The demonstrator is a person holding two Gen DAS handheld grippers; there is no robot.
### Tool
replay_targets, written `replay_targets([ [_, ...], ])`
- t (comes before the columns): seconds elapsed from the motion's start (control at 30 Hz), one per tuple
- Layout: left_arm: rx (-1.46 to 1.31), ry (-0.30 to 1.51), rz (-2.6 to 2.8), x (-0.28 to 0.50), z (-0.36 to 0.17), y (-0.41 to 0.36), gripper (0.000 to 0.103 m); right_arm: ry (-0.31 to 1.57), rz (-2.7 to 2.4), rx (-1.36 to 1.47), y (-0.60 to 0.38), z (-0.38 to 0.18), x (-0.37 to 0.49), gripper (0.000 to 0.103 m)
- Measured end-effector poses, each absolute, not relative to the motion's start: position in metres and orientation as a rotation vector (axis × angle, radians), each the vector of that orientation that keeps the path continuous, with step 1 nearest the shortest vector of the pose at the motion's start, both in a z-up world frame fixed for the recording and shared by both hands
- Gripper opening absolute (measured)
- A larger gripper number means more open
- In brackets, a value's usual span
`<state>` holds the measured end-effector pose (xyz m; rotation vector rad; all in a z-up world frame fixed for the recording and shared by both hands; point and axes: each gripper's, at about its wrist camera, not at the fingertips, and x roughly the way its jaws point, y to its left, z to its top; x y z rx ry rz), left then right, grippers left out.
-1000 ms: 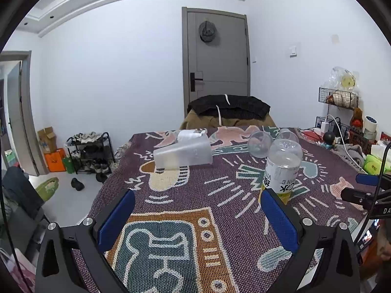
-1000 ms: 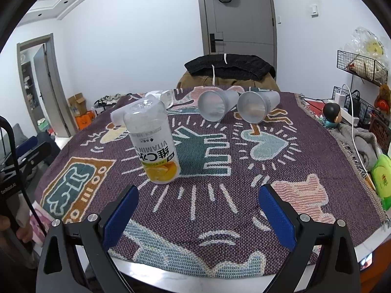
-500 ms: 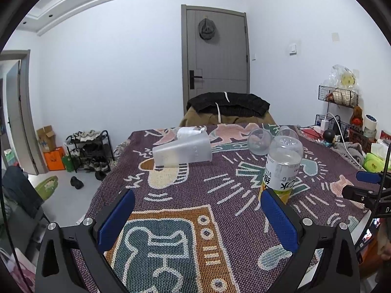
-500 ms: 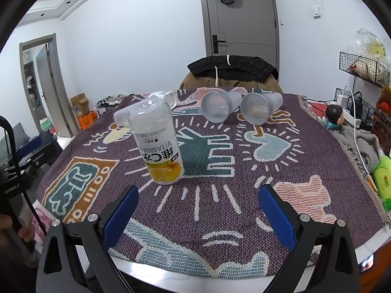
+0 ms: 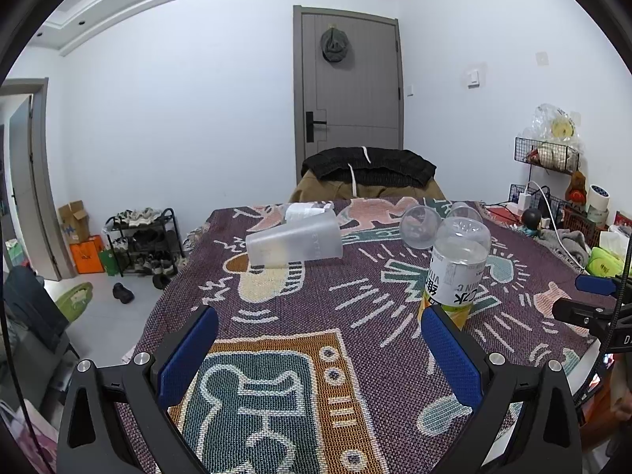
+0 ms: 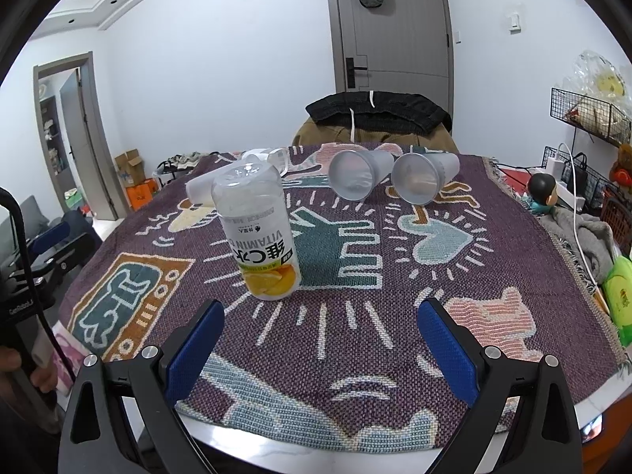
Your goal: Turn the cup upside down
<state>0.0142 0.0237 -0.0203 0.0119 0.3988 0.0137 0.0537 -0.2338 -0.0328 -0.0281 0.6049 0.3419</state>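
Observation:
A frosted plastic cup [image 5: 294, 244] lies on its side on the patterned cloth, ahead of my left gripper [image 5: 320, 349], which is open and empty well short of it. Two more clear cups [image 6: 357, 173] [image 6: 424, 175] lie on their sides further back, mouths toward my right gripper [image 6: 322, 341], which is open and empty near the table's front edge. The frosted cup shows partly behind the bottle in the right wrist view [image 6: 199, 191].
An upside-down vitamin drink bottle [image 6: 258, 237] stands mid-table, also in the left wrist view [image 5: 456, 268]. The patterned cloth [image 6: 355, 276] covers the table. A chair with dark clothes [image 5: 367, 173] stands behind. Clutter and cables [image 6: 572, 213] lie at the right edge.
Both grippers have shifted slightly; the cups and the bottle appear a little nearer and higher in view. Nothing was taken hold of.

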Motion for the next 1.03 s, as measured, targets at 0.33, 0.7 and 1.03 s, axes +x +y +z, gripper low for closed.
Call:
replay_targets([
  [0.33, 0.013, 0.399, 0.014, 0.0142, -0.0201, 0.0239, 0.103, 0.605, 0.34, -0.024, -0.233, -0.033, 0.0538, 0.099],
  [0.7, 0.009, 0.399, 0.02, 0.0148, -0.0222, 0.0254, 0.103, 0.608, 0.341, -0.026, -0.2339, -0.0331, 0.0544, 0.099],
  [1.03, 0.061, 0.375, 0.031, 0.0108, -0.0224, 0.0185, 0.103, 0.614, 0.342, -0.026, -0.2346, -0.0353, 0.0555, 0.099],
])
